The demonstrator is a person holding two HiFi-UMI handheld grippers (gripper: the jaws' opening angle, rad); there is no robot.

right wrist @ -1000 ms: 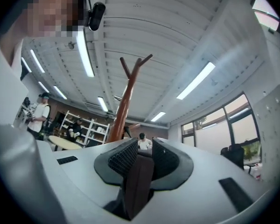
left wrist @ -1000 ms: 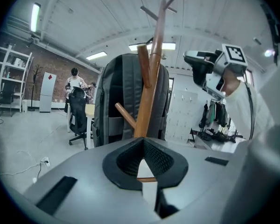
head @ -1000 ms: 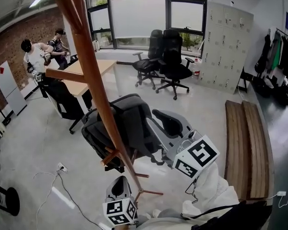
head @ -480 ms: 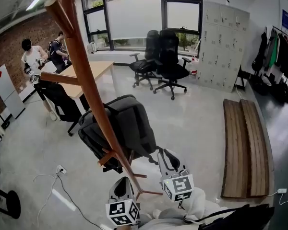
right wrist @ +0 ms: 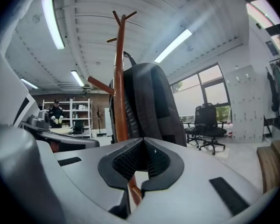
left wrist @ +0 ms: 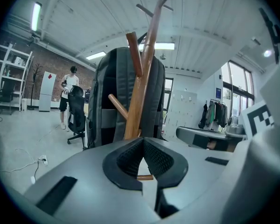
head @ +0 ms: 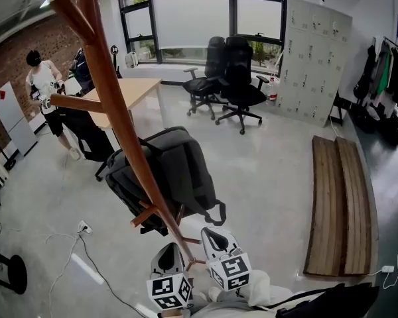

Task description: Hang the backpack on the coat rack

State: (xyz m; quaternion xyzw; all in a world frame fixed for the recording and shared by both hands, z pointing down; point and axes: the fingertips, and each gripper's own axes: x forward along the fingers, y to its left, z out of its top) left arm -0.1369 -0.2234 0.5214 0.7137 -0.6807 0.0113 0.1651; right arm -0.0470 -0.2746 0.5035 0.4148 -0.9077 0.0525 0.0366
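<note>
A dark grey backpack (head: 176, 171) hangs on the wooden coat rack (head: 116, 111), behind its slanting pole and free of both grippers. My left gripper (head: 164, 256) sits low by the rack's foot, shut and holding nothing. Beside it my right gripper (head: 210, 236) is also shut and empty, a little below the backpack's dangling strap. The left gripper view looks up past the left gripper (left wrist: 143, 141) at the backpack (left wrist: 107, 101) behind the coat rack (left wrist: 139, 92). From the right gripper (right wrist: 142, 141) the backpack (right wrist: 151, 106) shows to the right of the coat rack (right wrist: 120, 87).
A wooden desk (head: 129, 93) and black chair stand behind the rack at left, where a person (head: 43, 85) stands. Two office chairs (head: 235, 78) and lockers (head: 315, 58) are at the back. A slatted wooden bench (head: 338, 204) lies right. A cable and power strip (head: 85, 228) lie on the floor.
My right gripper has drawn back from the backpack's side, down toward the person's body next to the left gripper. The backpack stays hanging on the rack. The left gripper has barely moved.
</note>
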